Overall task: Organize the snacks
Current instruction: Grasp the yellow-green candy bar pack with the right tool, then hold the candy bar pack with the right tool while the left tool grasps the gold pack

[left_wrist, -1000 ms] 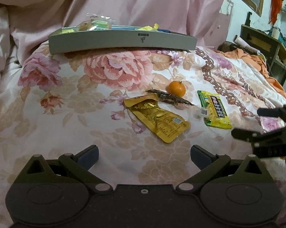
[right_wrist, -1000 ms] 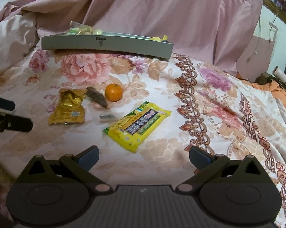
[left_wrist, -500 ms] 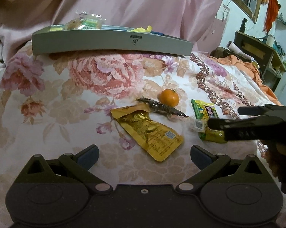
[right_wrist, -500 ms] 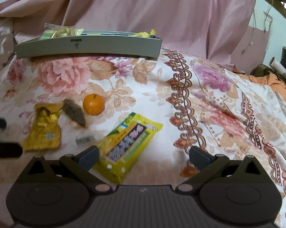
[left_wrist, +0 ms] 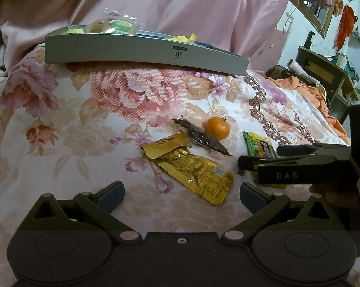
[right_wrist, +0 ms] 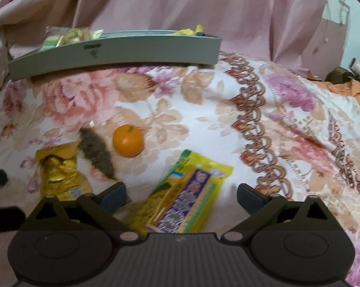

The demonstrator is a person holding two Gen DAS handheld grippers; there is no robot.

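Snacks lie on a floral bedspread: a gold foil pouch (left_wrist: 192,167) (right_wrist: 58,174), a dark wrapped strip (left_wrist: 202,136) (right_wrist: 96,154), an orange (left_wrist: 217,127) (right_wrist: 128,140) and a yellow-green packet (left_wrist: 260,144) (right_wrist: 182,196). My left gripper (left_wrist: 181,193) is open and empty just before the gold pouch. My right gripper (right_wrist: 181,195) is open, its fingers standing on either side of the yellow-green packet. In the left wrist view its fingers (left_wrist: 287,161) reach in from the right over that packet. A grey tray (left_wrist: 141,50) (right_wrist: 113,52) at the back holds more snacks.
Pink bedding (left_wrist: 180,4) is piled behind the tray. An orange cloth (left_wrist: 299,86) and a wooden shelf unit (left_wrist: 323,69) stand at the far right beyond the bed.
Both grippers have moved forward and lower. The right gripper has closed in on the yellow-green packet, which now lies between its open fingers. The snacks have not moved.
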